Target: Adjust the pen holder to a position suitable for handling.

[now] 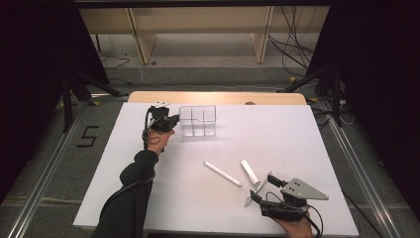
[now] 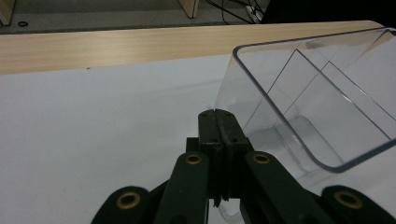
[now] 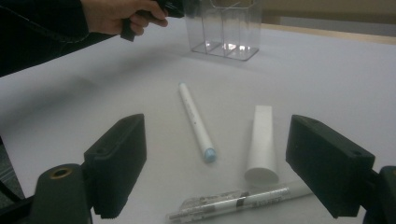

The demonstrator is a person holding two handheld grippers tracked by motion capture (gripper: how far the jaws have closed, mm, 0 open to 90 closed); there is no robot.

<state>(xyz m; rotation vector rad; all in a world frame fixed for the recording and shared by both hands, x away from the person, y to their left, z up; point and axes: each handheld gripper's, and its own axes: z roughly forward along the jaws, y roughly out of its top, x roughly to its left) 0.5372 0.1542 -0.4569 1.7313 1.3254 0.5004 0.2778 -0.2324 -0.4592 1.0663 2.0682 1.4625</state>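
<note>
my right gripper (image 3: pixel 224 163) is waiting with jaws wide over the pen (image 3: pixel 240 201), tube (image 3: pixel 261 144) and white marker (image 3: pixel 196 121). my left gripper (image 2: pixel 218 116) is pinched tight, empty, nudging the clear organizer (image 1: pixel 198 120) at the table's far side. next, i'm judging, comes grasping the pen.
</note>
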